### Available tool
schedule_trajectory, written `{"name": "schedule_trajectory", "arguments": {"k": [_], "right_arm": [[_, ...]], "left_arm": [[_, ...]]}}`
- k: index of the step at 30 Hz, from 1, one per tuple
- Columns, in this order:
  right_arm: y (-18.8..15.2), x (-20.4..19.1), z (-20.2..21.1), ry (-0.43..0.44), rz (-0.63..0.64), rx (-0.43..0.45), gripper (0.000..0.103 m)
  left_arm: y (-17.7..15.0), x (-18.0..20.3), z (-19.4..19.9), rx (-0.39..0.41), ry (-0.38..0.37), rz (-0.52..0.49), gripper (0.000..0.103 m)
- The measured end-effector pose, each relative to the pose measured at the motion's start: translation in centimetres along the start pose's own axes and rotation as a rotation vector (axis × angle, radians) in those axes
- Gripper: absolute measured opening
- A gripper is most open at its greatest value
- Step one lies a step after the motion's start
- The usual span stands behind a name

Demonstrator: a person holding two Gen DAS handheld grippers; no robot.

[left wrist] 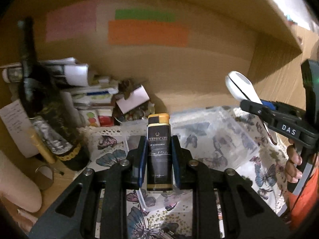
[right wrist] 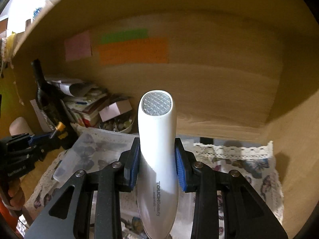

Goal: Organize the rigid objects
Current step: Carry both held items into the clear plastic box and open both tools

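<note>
My left gripper [left wrist: 158, 137] is shut on a black bottle with a gold cap [left wrist: 159, 151], held upright above a clear plastic box [left wrist: 211, 139]. My right gripper [right wrist: 157, 155] is shut on a white TouchBeauty wand [right wrist: 157, 139] with a faceted clear tip. The same wand [left wrist: 242, 87] and right gripper [left wrist: 257, 107] show at the right of the left wrist view. The left gripper [right wrist: 39, 139] shows at the left edge of the right wrist view. Both hover over a butterfly-print cloth [right wrist: 249, 167] inside a wooden shelf.
A dark decorated wine bottle [left wrist: 37, 103] stands at the left with a gold pen and a cardboard tube. A pile of papers, small boxes and a bowl of trinkets [right wrist: 117, 124] fills the back left corner. Pink, green and orange paper strips [left wrist: 147, 31] are on the back wall.
</note>
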State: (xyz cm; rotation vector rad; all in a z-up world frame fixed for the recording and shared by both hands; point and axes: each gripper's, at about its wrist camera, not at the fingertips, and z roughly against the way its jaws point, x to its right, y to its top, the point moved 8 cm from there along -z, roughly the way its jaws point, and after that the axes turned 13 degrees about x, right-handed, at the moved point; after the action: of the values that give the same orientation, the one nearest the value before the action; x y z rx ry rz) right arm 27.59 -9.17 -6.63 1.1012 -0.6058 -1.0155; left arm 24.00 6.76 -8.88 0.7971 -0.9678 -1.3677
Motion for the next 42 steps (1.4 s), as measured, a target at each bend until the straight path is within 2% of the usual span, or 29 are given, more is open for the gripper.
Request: {"name": "schedule_trajectory", "arguments": {"k": [7,10,20,29,33,35,36,38,40,42], "right_arm": [[-3.2,-0.2,-4.6,0.04,-0.013,-0.143,0.029],[-4.4,-0.3,-5.8,0.045,-0.004,-0.185,0.029],[-6.8,-1.6,-7.0,0.087,0.043,-0.267,0.029],[-8.1,-2.6,-7.6,0.116,0.054,-0.348,0.032],[-7.1,-2.6,-6.4,0.094,0.065,-0.309,0.033],[-6.1,-2.5,-5.3,0.081,0.065,-0.276,0.037],[-5.6,-2.4,-4.7,0.075,0.063,-0.257,0.039],[-4.5,-2.2,-3.2,0.063,0.056,-0.213,0.049],[-3.5,-2.1,-1.8,0.051,0.048,-0.169,0.056],[-2.6,-2.0,-0.1,0.045,0.039,-0.124,0.064]], "left_arm": [[-2.8,0.4,-3.7,-0.121,-0.032,-0.021,0.023],[-3.6,0.6,-4.7,-0.15,-0.043,-0.031,0.023],[-5.2,1.4,-6.4,-0.178,-0.014,-0.106,0.023],[-4.7,1.6,-5.8,-0.187,-0.022,-0.093,0.025],[-4.1,1.7,-4.8,-0.171,-0.024,-0.088,0.031],[-3.7,1.7,-4.2,-0.16,-0.022,-0.085,0.034],[-3.5,1.7,-3.8,-0.152,-0.021,-0.081,0.038],[-2.9,1.7,-3.0,-0.13,-0.018,-0.07,0.046],[-2.3,1.6,-1.9,-0.103,-0.003,-0.068,0.06],[-1.9,1.5,-0.8,-0.078,0.014,-0.067,0.069]]}}
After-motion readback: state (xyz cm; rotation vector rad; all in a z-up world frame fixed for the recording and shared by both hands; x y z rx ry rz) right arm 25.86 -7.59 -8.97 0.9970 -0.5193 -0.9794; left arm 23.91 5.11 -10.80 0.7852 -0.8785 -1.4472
